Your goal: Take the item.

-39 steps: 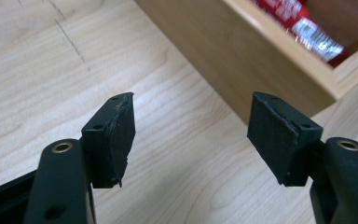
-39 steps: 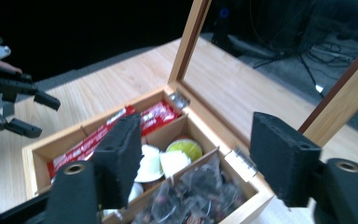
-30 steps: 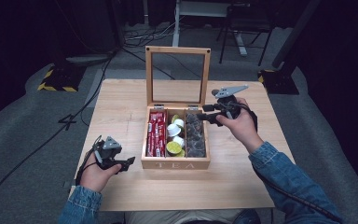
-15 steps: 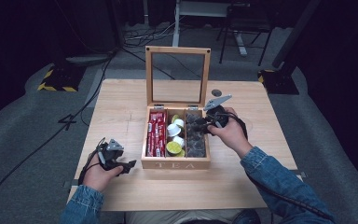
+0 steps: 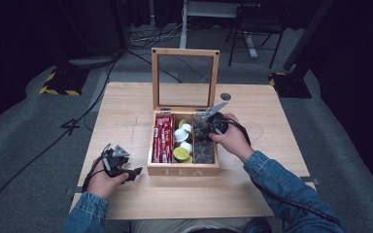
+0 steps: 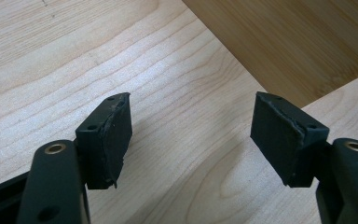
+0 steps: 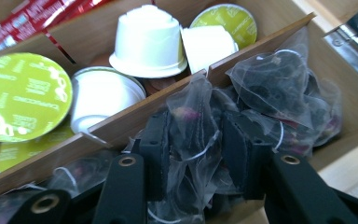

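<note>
Nearest us, our left gripper (image 5: 135,172) rests on the table (image 5: 126,121) just beside the tea box (image 5: 183,170), its jaws spread wide on nothing. Farther in, our right gripper (image 7: 196,154) reaches into the box's right compartment, jaws partly closed around a mesh tea bag (image 7: 191,126). Beyond the divider lie white and green capsules (image 7: 147,39).

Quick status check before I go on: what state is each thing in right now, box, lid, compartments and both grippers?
Tea box: open on the table.
Lid: raised upright.
Left compartment: red sachets.
Middle compartment: capsules, some tipped.
Right compartment: mesh tea bags.
Left gripper: open, over bare table.
Right gripper: closing around one tea bag.
</note>
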A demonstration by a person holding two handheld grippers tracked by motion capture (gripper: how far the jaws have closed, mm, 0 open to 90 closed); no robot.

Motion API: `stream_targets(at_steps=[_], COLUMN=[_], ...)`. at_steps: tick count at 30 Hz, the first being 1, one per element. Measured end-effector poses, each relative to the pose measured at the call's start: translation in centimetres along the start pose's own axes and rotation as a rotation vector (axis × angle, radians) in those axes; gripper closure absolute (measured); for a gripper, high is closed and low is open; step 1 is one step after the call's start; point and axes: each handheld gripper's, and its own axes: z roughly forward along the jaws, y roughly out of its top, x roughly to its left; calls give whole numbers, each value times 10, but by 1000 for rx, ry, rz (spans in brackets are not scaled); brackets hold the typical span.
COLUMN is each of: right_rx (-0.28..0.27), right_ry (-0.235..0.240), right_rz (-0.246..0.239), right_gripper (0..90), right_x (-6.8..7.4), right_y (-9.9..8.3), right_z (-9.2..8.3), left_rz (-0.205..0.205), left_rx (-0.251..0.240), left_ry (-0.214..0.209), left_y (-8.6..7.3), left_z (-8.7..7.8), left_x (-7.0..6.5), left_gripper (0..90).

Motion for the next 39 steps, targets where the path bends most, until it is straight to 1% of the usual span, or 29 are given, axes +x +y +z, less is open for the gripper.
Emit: stream_targets(at_steps=[3,9,13,16,19,20,26,31,34,38,39], right_rx=[12,24,15,10,-5,-12,-68,-115,-143,-196,-203], right_ry=[-7,-21,-29,-25,-23,-22,-16,-10,-5,-5,-7], right_rz=[-10,-34,-47,-39,-34,-35,1,17,17,17,13], right_gripper=[634,751,764,767,768,768,767,767,767,767,767], right_x=[0,0,1,1,0,0,-1,-2,-1,2,2], right_y=[2,4,3,3,3,3,1,-1,-1,1,1], right_z=[4,5,3,2,-1,-1,-13,-22,-28,-38,-40], left_rz=[-1,0,3,2,2,2,2,2,3,-4,1], left_rx=[1,3,4,4,4,3,6,7,9,1,0], left_ry=[-2,-1,0,-1,0,0,0,2,0,1,2], left_y=[0,0,0,0,-1,-1,-1,-2,-2,-3,-4], left_z=[0,0,1,1,1,1,1,2,2,2,2], left_x=[0,0,0,0,0,1,1,2,2,3,4], left_gripper=[298,297,297,297,297,297,296,297,295,291,290])
